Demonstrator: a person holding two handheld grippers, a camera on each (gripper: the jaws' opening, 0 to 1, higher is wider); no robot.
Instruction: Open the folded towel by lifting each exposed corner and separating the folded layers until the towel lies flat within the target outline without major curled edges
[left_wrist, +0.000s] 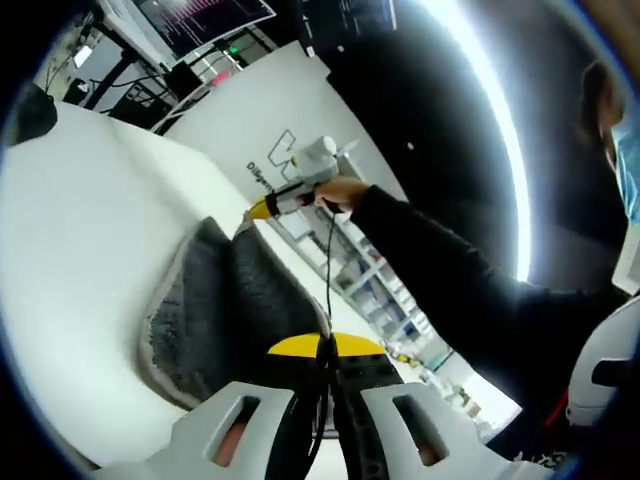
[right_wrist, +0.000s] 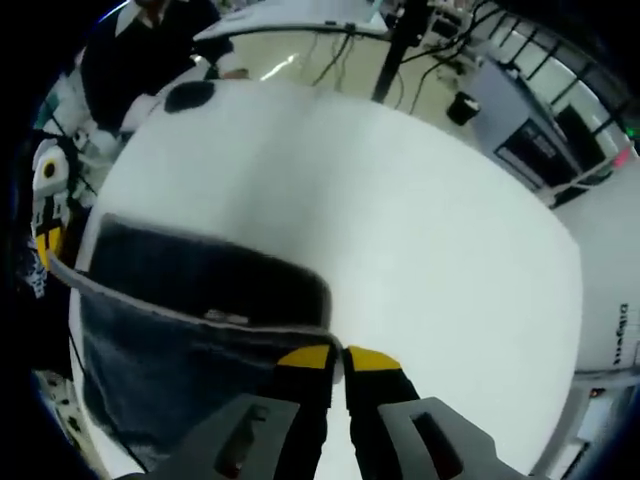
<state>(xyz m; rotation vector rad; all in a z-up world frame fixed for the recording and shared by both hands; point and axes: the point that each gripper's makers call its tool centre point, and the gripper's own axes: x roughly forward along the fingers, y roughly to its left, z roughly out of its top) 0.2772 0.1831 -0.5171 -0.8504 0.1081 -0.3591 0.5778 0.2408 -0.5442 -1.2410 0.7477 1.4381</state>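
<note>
In the left gripper view, the left gripper (left_wrist: 326, 352) pinches the dark towel (left_wrist: 225, 305) edge above the white table (left_wrist: 80, 250). A person's hand (left_wrist: 340, 192) holds the right gripper (left_wrist: 262, 208) on the far corner.

In the right gripper view, its yellow tips pinch the towel's near edge; the lower part looks blurry.

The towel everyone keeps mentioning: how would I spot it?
Find the big white table. The towel is the dark grey cloth on it, pale-edged, stretched between the right gripper and left gripper, both pinching its edge. It is the one soft thing there.
</note>
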